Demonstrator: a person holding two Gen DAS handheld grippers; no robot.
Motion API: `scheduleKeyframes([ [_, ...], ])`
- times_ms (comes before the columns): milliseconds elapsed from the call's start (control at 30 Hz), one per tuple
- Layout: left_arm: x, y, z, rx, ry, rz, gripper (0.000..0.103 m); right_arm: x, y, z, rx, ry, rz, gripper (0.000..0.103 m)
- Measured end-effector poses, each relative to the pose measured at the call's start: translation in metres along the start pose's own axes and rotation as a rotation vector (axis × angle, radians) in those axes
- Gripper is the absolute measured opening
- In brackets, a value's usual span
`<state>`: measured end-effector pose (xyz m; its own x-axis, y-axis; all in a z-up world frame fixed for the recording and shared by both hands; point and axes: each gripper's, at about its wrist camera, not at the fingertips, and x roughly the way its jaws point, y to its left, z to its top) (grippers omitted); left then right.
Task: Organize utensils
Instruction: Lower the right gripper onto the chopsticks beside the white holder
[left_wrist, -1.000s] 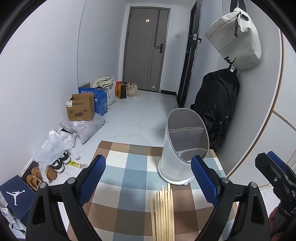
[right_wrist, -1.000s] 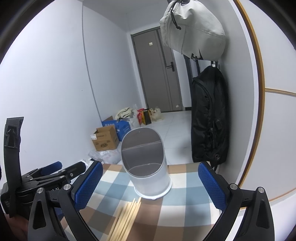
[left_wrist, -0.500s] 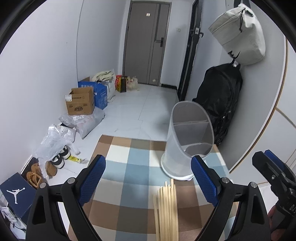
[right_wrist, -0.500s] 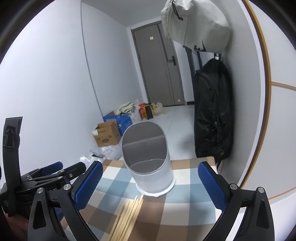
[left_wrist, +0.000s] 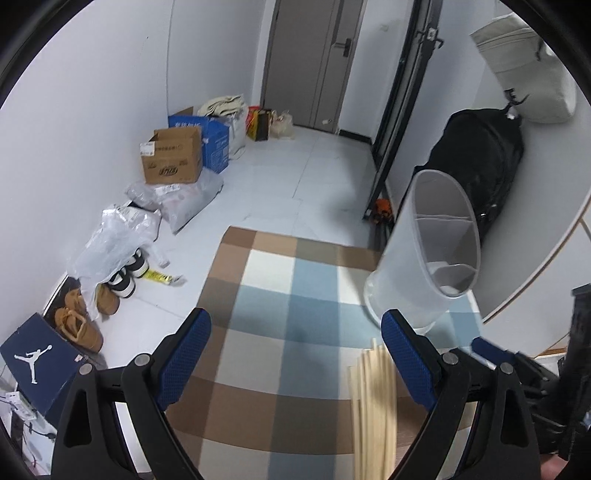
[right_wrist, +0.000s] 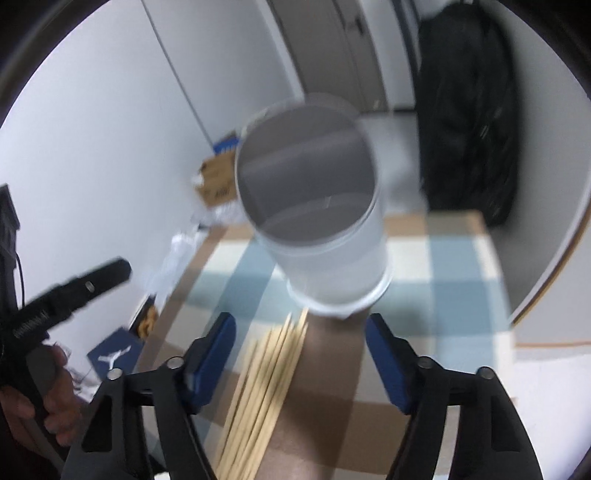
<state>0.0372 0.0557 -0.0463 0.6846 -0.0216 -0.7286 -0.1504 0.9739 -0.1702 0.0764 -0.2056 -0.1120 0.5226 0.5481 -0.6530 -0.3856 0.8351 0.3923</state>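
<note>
A checked blue, white and brown cloth (left_wrist: 295, 317) covers the table; on it stands a translucent white utensil holder (right_wrist: 325, 236) with an inner divider, and a bundle of wooden chopsticks (right_wrist: 266, 384) lies flat just in front of its base; the left gripper (left_wrist: 291, 354) hangs spread wide over bare cloth, gripping nothing; the right gripper (right_wrist: 299, 354) has just been narrowing, its jaws apart above the chopsticks, pads clear of them.

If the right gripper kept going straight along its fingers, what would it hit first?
Most likely the bundle of chopsticks lying on the checked mat: the right gripper points down at them, open, jaws just closing with nothing pinched. The white utensil holder stands just beyond; blur leaves depth uncertain.
</note>
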Motion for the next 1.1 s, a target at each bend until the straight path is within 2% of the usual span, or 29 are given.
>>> scheduleKeyframes([
  [167, 0.009, 0.012, 0.001, -0.021, 0.044, 0.004, 0.091, 0.042, -0.002, -0.01, -0.049, 0.144, -0.025, 0.057],
  [267, 0.012, 0.018, 0.002, -0.028, 0.062, 0.006, 0.091, 0.06, -0.005, -0.012, -0.068, 0.202, -0.075, 0.049],
  [433, 0.019, 0.025, -0.001, -0.043, 0.107, -0.003, 0.091, 0.076, -0.007, -0.015, -0.063, 0.265, -0.071, 0.044],
  [467, 0.02, 0.026, -0.001, -0.044, 0.115, -0.002, 0.091, 0.08, -0.006, -0.015, -0.07, 0.273, -0.081, 0.041],
  [533, 0.023, 0.027, -0.002, -0.042, 0.128, 0.0, 0.091, 0.086, -0.006, -0.016, -0.077, 0.291, -0.093, 0.03],
  [600, 0.025, 0.026, -0.003, -0.039, 0.14, 0.005, 0.091, 0.09, -0.004, -0.016, -0.093, 0.289, -0.111, 0.024],
  [633, 0.026, 0.026, -0.003, -0.037, 0.144, 0.006, 0.091, 0.09, -0.003, -0.015, -0.098, 0.296, -0.112, 0.015],
  [700, 0.027, 0.025, -0.003, -0.034, 0.149, 0.008, 0.091, 0.09, -0.002, -0.015, -0.101, 0.297, -0.111, 0.013],
  [800, 0.027, 0.022, -0.005, -0.023, 0.156, 0.011, 0.091, 0.088, -0.003, -0.012, -0.093, 0.288, -0.104, 0.0],
  [1100, 0.036, 0.01, -0.01, 0.008, 0.193, 0.026, 0.091, 0.068, -0.01, -0.005, -0.022, 0.229, -0.048, 0.0],
])
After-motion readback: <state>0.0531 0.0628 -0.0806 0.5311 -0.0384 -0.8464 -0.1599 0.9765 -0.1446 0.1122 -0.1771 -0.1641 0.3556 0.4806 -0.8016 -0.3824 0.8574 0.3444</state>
